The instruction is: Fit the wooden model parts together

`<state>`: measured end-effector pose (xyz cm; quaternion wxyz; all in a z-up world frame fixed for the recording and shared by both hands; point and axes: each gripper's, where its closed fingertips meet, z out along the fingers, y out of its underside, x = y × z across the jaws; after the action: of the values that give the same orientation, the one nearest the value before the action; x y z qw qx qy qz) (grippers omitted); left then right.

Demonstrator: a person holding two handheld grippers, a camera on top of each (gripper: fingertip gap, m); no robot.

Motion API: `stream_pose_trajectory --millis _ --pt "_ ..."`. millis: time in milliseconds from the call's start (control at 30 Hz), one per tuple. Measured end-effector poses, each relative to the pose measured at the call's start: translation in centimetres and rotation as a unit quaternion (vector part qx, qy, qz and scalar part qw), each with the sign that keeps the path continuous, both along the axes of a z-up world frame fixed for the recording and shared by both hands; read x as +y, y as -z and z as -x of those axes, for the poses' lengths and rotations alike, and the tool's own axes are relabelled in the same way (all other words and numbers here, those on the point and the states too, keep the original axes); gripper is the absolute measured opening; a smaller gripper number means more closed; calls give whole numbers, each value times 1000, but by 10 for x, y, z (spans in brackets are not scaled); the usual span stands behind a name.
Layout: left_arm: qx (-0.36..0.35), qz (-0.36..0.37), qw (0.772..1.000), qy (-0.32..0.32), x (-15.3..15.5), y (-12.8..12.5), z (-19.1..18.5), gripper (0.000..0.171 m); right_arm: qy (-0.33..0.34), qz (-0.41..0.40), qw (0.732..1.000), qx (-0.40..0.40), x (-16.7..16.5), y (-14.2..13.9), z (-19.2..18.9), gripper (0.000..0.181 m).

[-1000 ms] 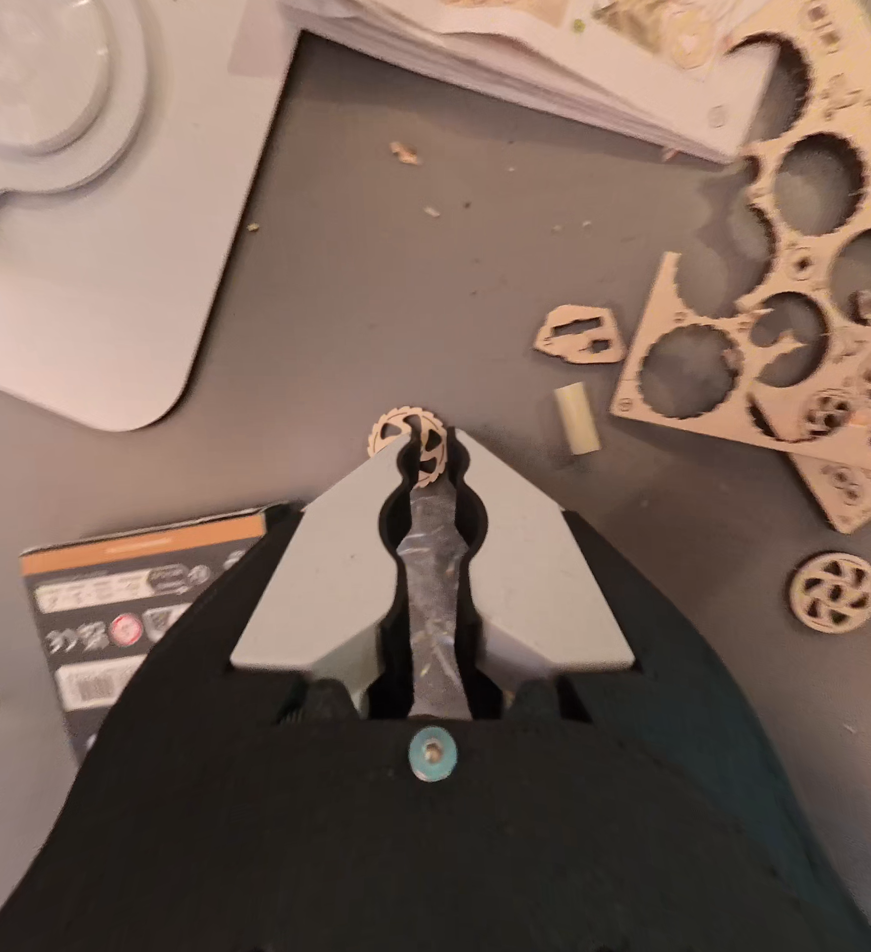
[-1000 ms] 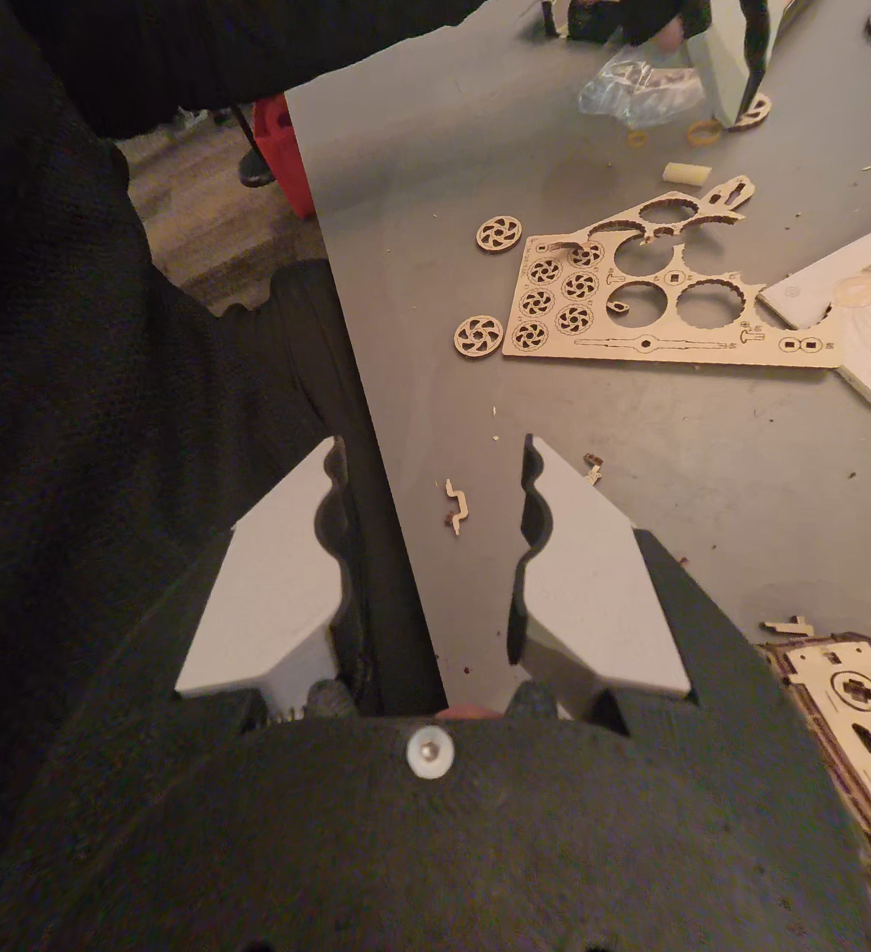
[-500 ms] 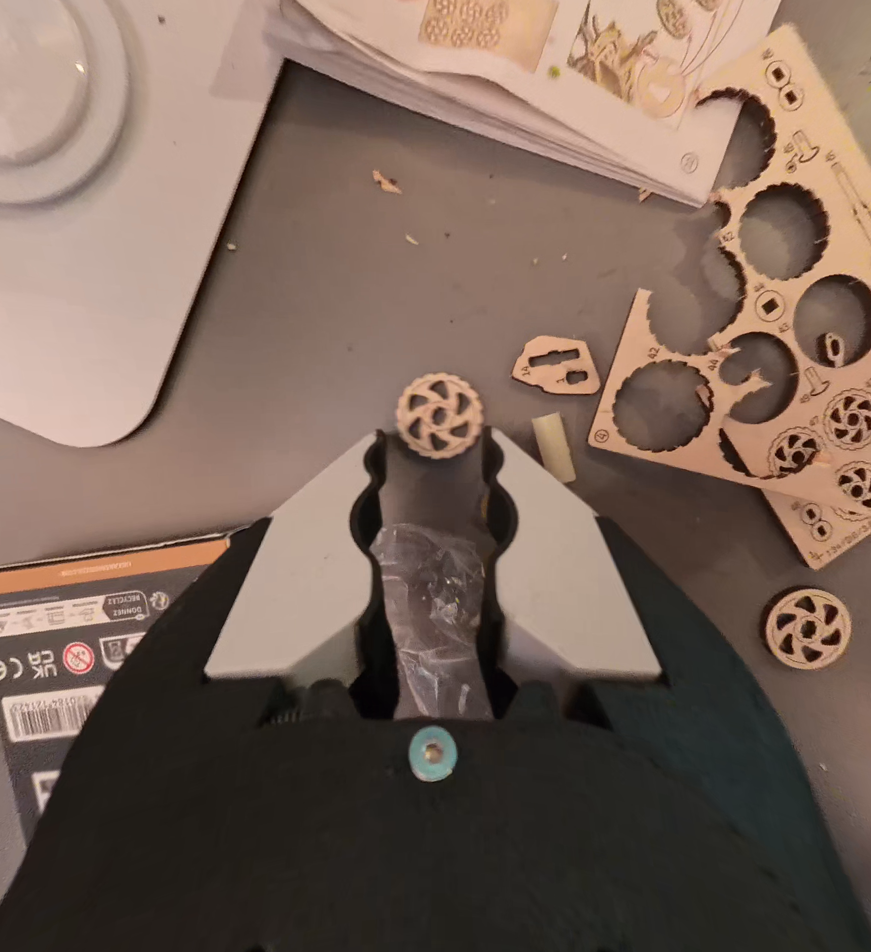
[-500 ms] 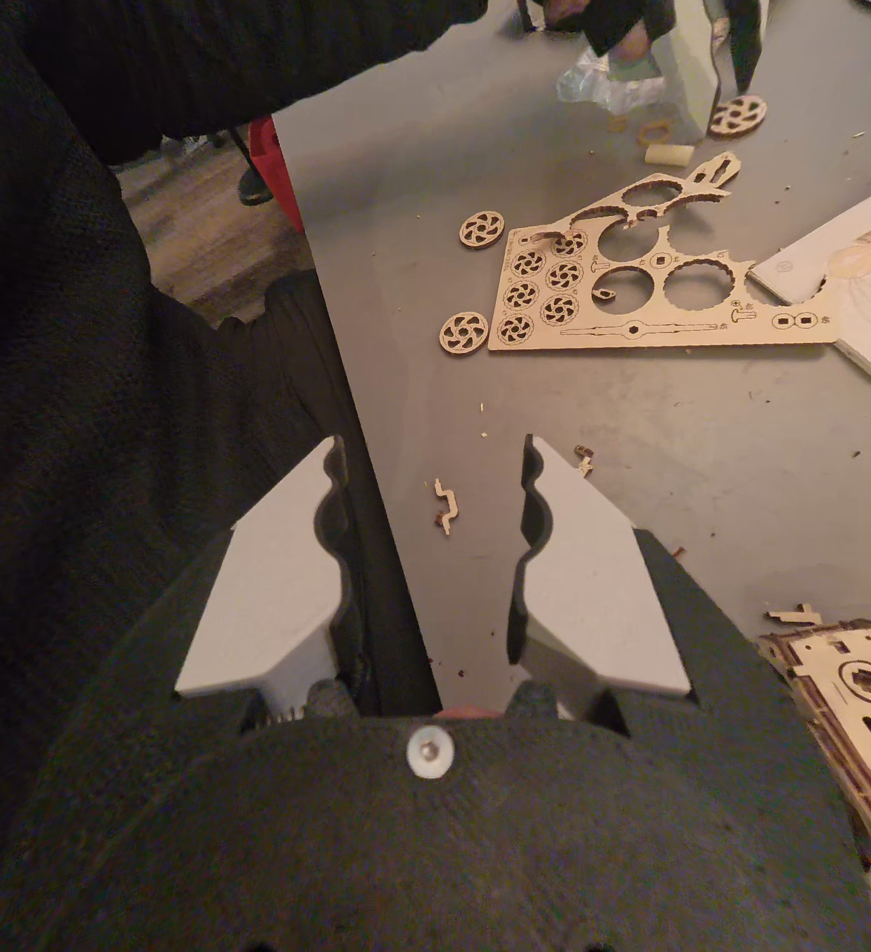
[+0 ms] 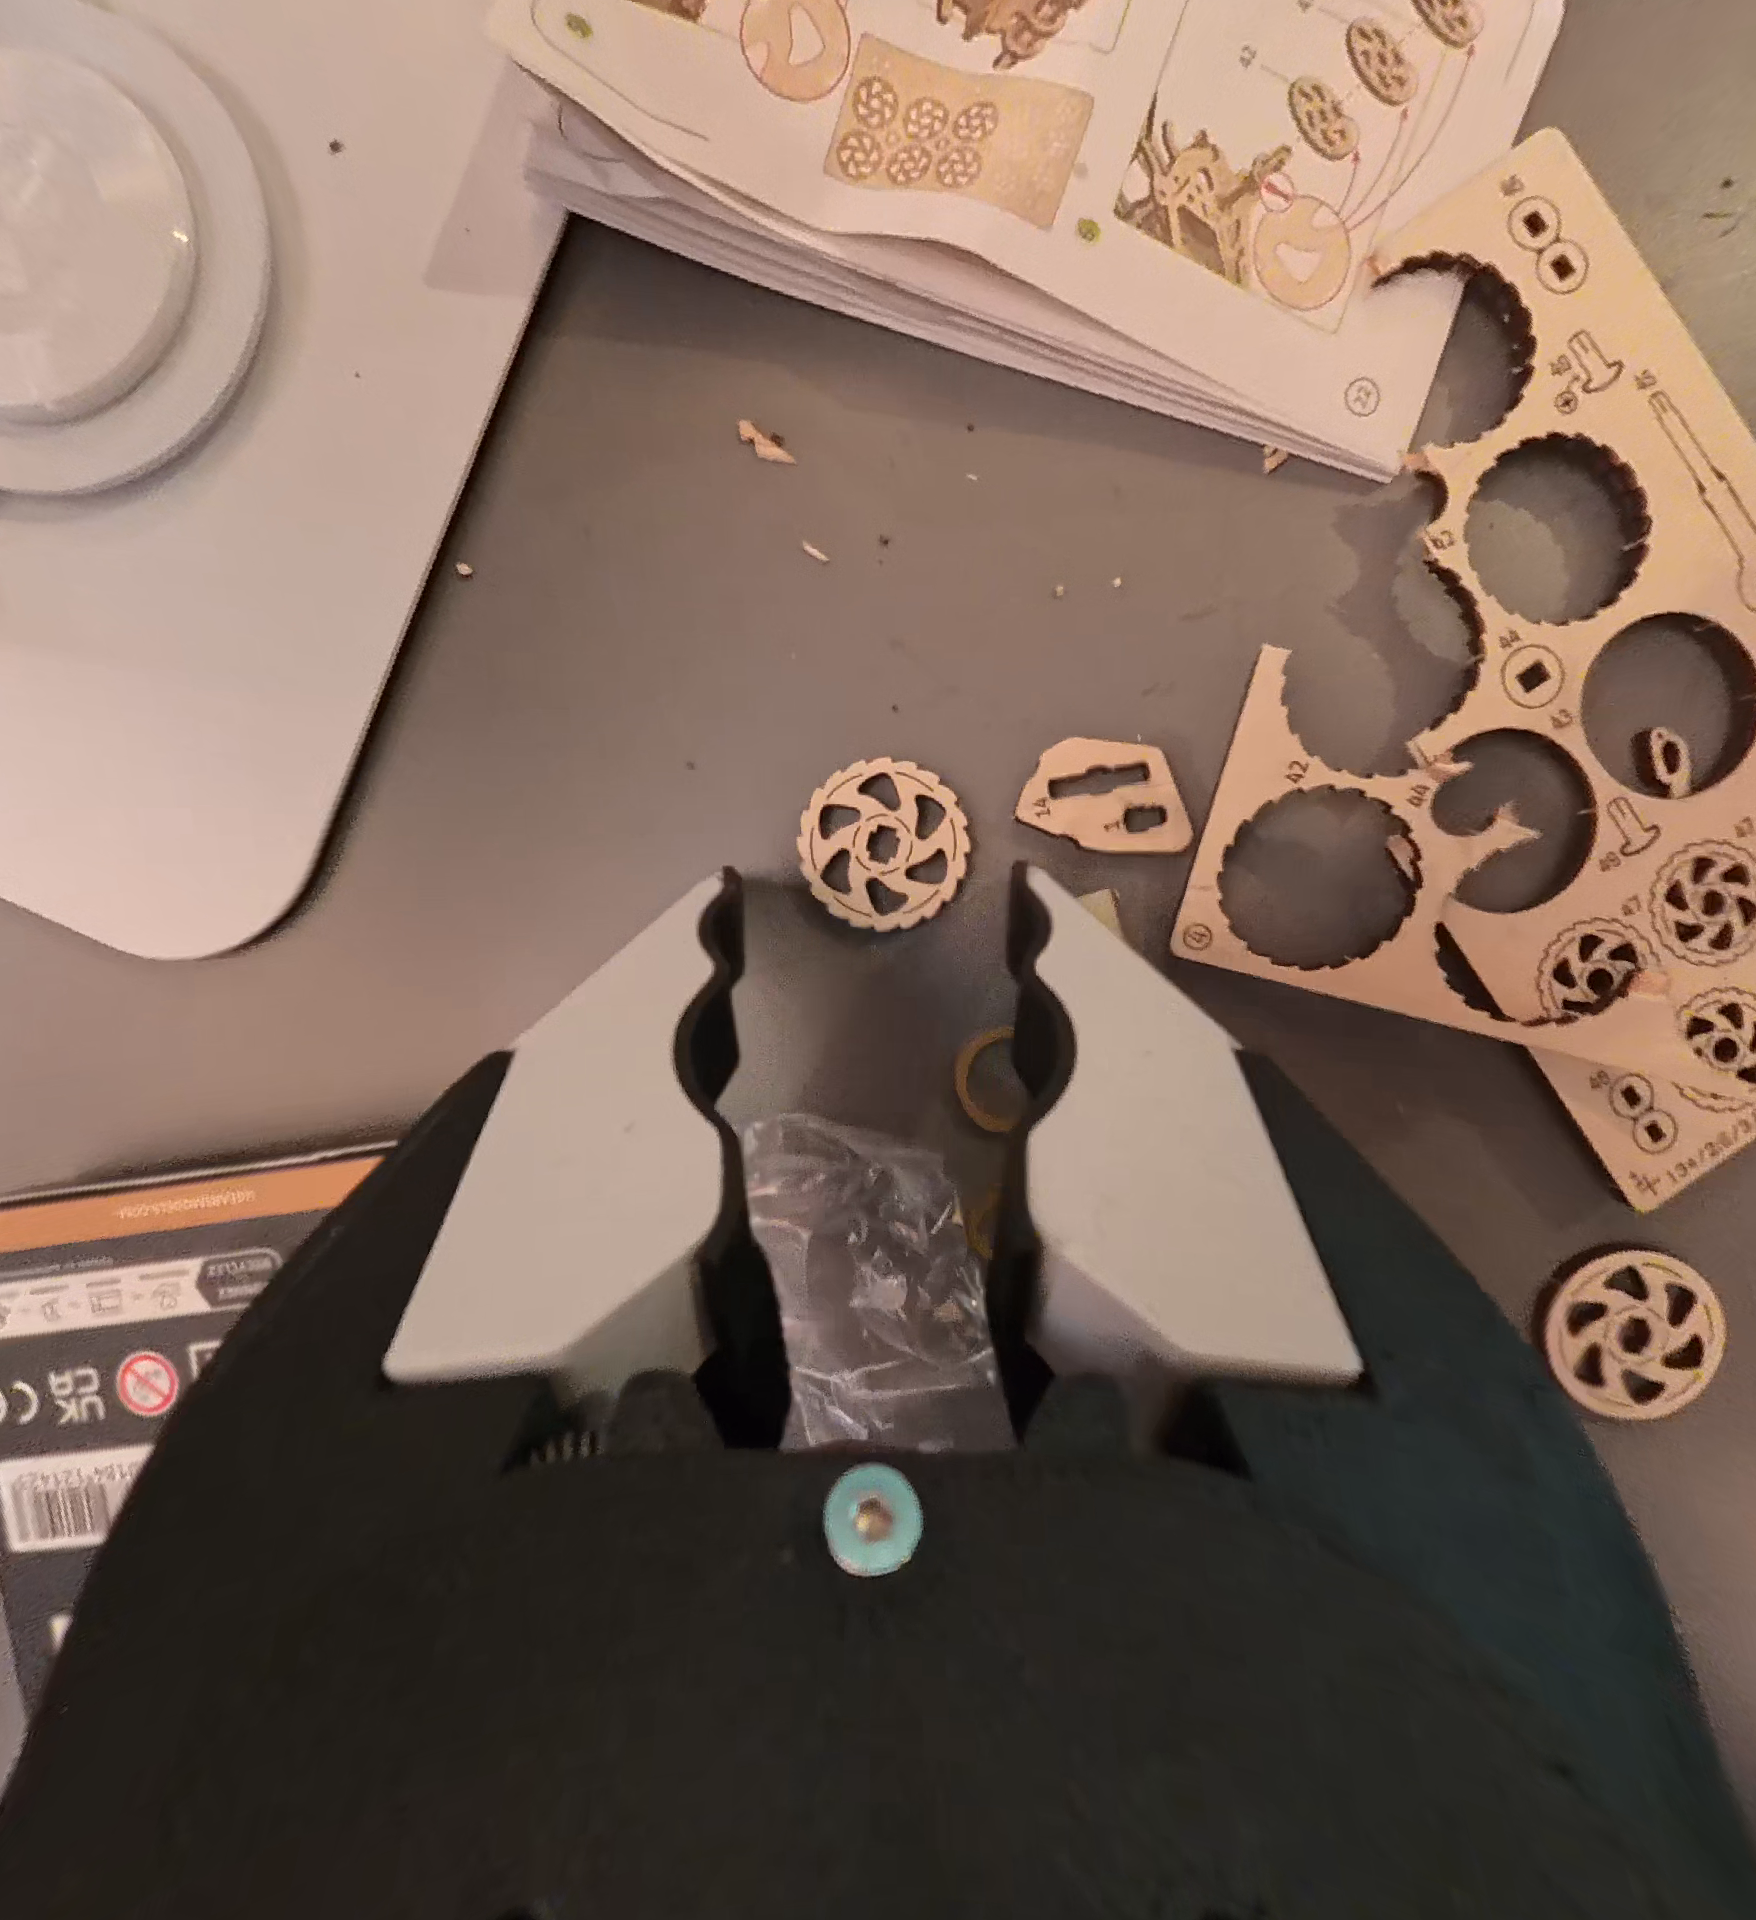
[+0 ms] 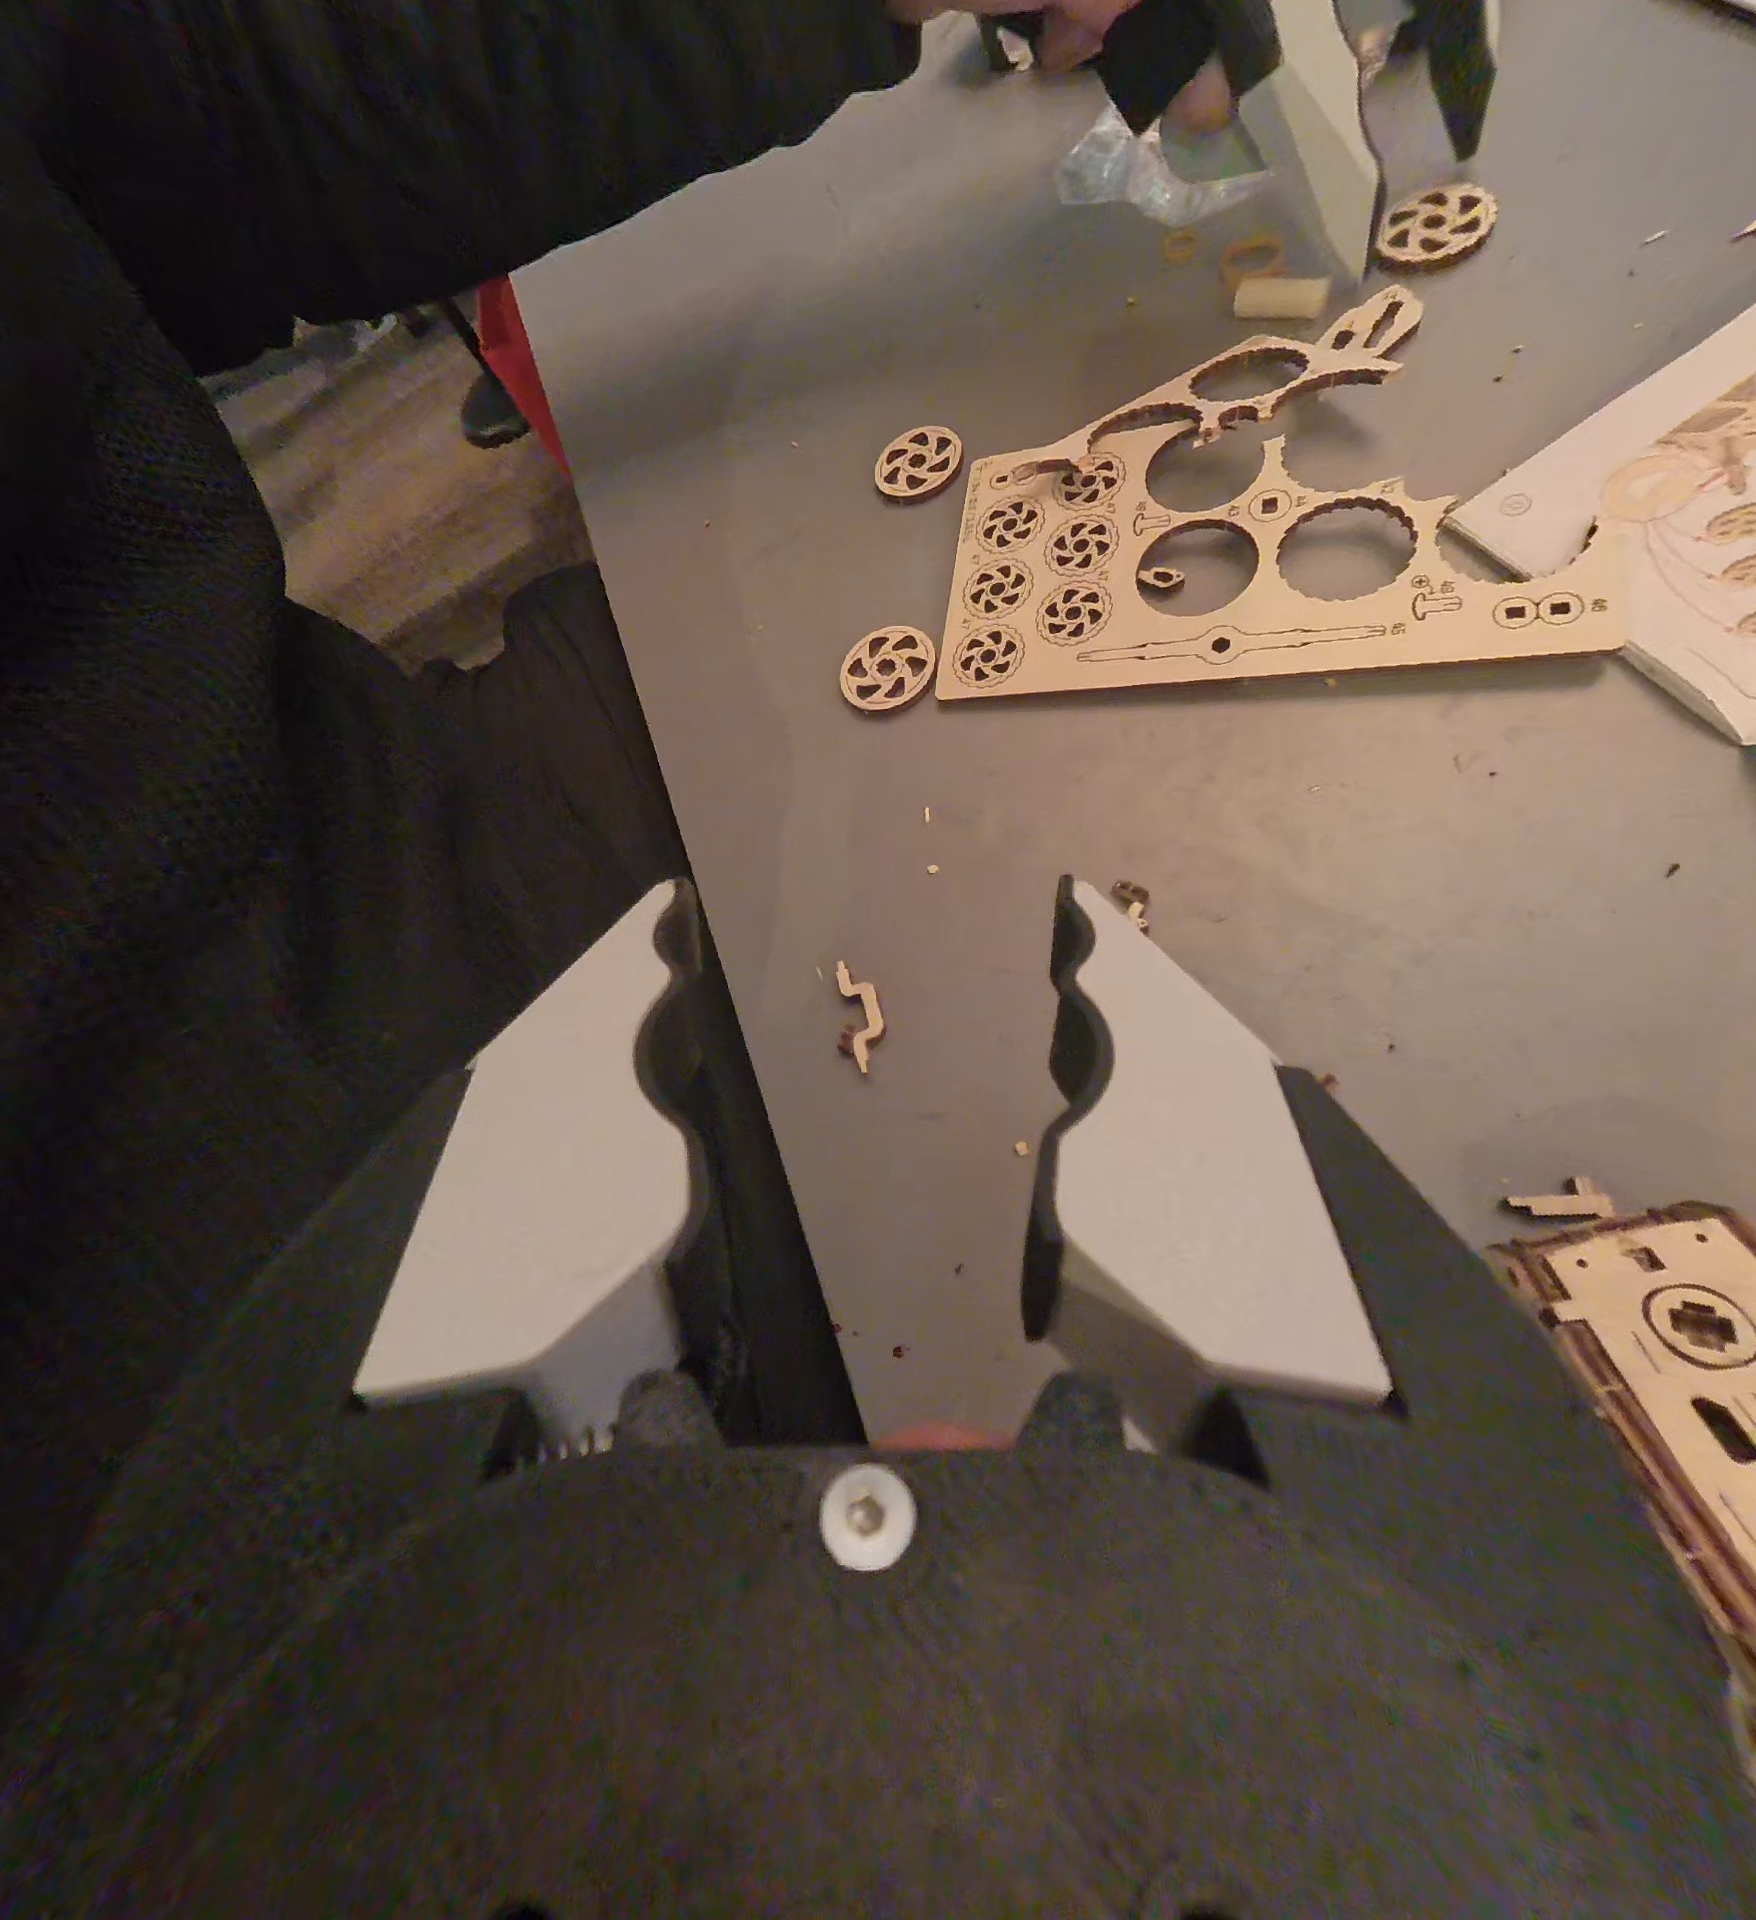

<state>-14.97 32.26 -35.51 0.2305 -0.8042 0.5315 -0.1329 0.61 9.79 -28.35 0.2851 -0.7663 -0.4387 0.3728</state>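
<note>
A wooden gear wheel lies flat on the grey table just beyond my left gripper, which is open and empty above it. It also shows in the right wrist view, beside the left gripper's grey finger. A wooden parts sheet with round cut-outs and small wheels lies to the right; it shows in the right wrist view too. My right gripper is open and empty over the table's near edge, above a small wooden scrap. A partly built wooden model sits at the lower right.
An open instruction booklet lies at the top. A white flat plate is at the left, a dark box at the lower left. A clear plastic bag and a ring lie under the left gripper. Loose wheels lie about. My right fingertips sit around 30 centimeters from my left ones. My left tips are about 30 centimeters from the small wooden scrap, my right tips only 7 centimeters.
My left gripper was shut on the gear wheel held on edge; it has opened, and the wheel now lies flat on the table. The right gripper has barely moved.
</note>
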Motion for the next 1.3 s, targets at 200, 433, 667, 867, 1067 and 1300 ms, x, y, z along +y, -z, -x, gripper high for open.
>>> stream_pose_trajectory --millis 200,433,667,867,1067,1300 --pt "-1 12 1000 13 0 0 -10 29 5 3 1000 2 3 2 -2 67" --pt "-62 5 998 -12 -4 -24 -19 28 31 -44 999 3 18 -10 -8 67" --pt "-383 143 912 33 -78 -114 -111 28 98 -200 974 -30 59 -46 -12 58" --pt "-539 289 787 74 -134 -161 -163 27 113 -333 934 -63 80 -78 -9 53" --pt "-619 381 682 76 -156 -173 -182 27 124 -355 926 -35 78 -92 -19 43" --pt "-646 427 629 72 -166 -178 -193 28 120 -343 932 -6 71 -98 -27 29"
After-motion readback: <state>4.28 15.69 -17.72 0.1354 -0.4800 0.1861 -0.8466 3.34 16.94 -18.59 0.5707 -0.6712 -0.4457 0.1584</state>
